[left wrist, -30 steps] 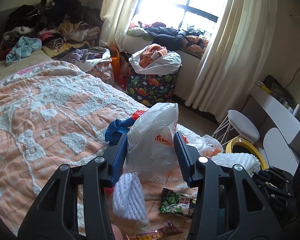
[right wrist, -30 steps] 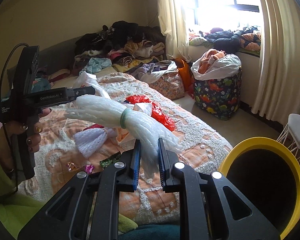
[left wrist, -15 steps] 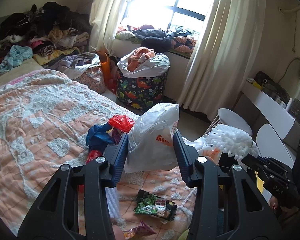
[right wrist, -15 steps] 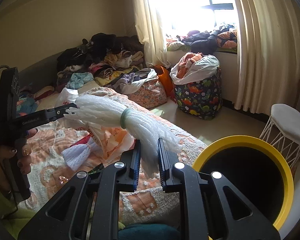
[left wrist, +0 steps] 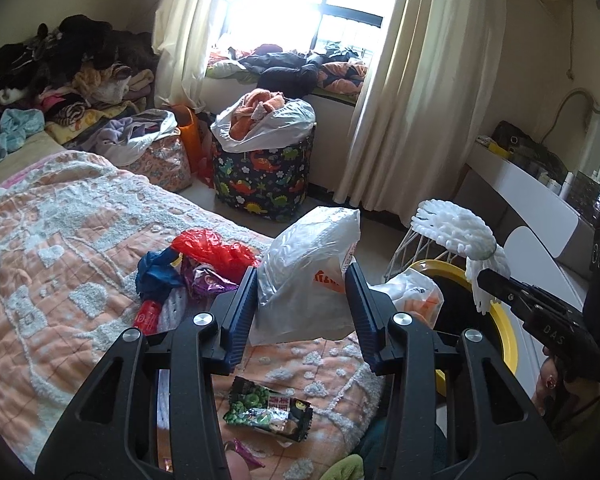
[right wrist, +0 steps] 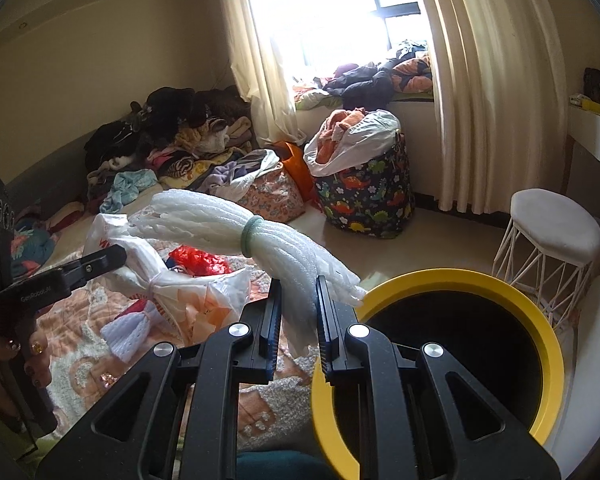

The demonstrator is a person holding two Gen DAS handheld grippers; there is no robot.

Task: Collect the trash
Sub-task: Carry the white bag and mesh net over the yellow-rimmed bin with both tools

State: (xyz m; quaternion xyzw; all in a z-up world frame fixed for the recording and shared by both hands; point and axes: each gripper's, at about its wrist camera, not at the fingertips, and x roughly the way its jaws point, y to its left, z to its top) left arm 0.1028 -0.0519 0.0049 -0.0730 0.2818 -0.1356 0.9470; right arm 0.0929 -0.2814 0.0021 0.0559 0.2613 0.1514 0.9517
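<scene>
Both grippers carry trash toward the yellow bin.

Left gripper (left wrist: 300,312) squeezes a white plastic bag (left wrist: 308,276); the yellow bin (left wrist: 500,320) sits just right, closer than before. Right gripper (right wrist: 297,320) pinches a foam net bundle (right wrist: 251,236); the bin's rim (right wrist: 452,276) is now beside it. Next: let go over the hole.

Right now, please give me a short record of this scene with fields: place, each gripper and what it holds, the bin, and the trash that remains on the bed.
place: bedroom, bed with orange and white blanket
left gripper: shut on white plastic bag, lifted above the bed
right gripper: shut on white foam net bundle, tied with a green band
bin: yellow-rimmed bin beside the bed, inside dark
left on bed: green snack packet, red bag, blue bag, purple wrapper
</scene>
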